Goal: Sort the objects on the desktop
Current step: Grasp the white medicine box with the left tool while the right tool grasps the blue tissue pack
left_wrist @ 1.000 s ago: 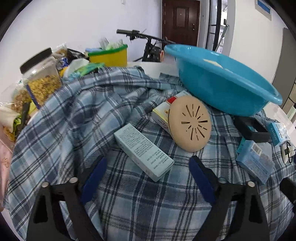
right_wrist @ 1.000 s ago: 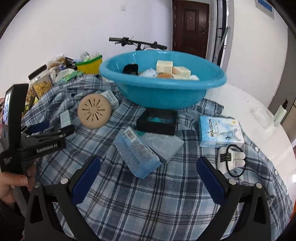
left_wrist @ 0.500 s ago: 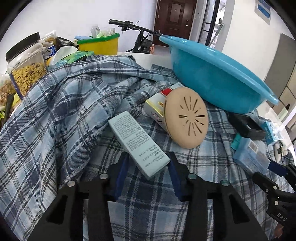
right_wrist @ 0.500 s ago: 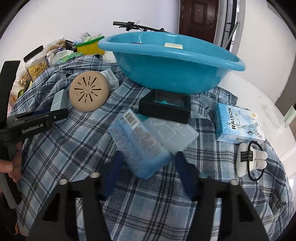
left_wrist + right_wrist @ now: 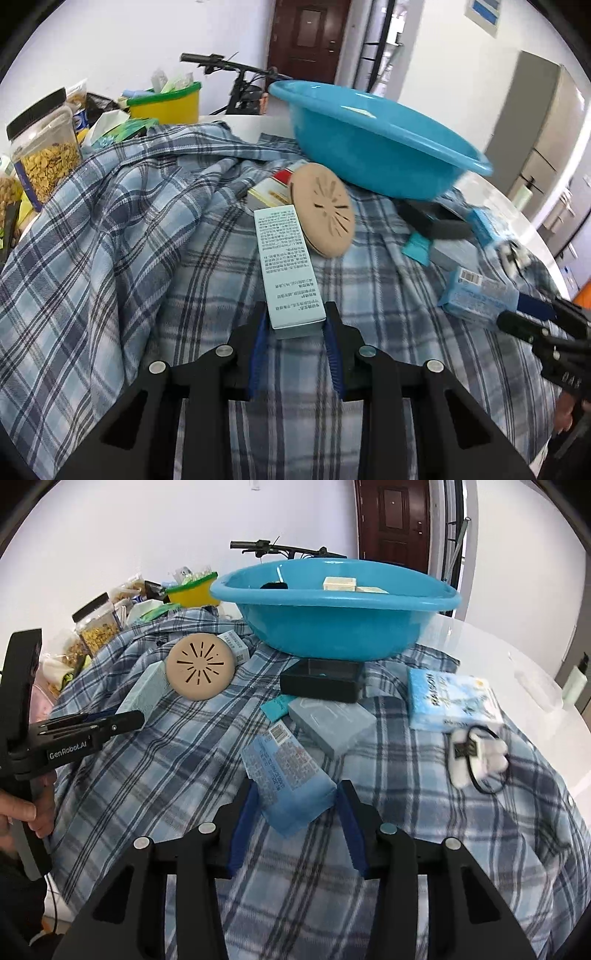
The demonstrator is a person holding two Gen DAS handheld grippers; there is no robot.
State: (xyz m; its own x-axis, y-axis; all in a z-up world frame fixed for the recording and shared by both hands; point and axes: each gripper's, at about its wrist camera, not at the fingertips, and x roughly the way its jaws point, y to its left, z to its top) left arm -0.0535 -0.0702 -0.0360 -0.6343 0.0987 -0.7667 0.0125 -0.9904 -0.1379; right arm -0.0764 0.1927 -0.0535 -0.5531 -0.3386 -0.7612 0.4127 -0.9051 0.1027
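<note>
My left gripper [image 5: 294, 325] is shut on the near end of a long pale green box [image 5: 283, 258] and holds it over the plaid cloth. My right gripper [image 5: 295, 805] is shut on a translucent blue packet [image 5: 286, 779] with a barcode, lifted a little above the cloth. The packet also shows at the right of the left wrist view [image 5: 476, 297]. A blue basin [image 5: 332, 616] with small boxes inside stands at the back. A tan round slotted disc [image 5: 200, 671] leans on a white box beside the green box.
On the plaid cloth [image 5: 166, 760] lie a black tray [image 5: 321, 681], a grey-blue flat box [image 5: 332, 722], a light blue RAISON pack [image 5: 452, 698] and a white item with a black ring [image 5: 476, 758]. A nut jar [image 5: 42, 151] and yellow tub [image 5: 166, 103] stand at the back left.
Both grippers closed from wide open onto their objects: the left on the pale green box, the right on the blue packet. Both objects have been lifted and turned in line with the fingers.
</note>
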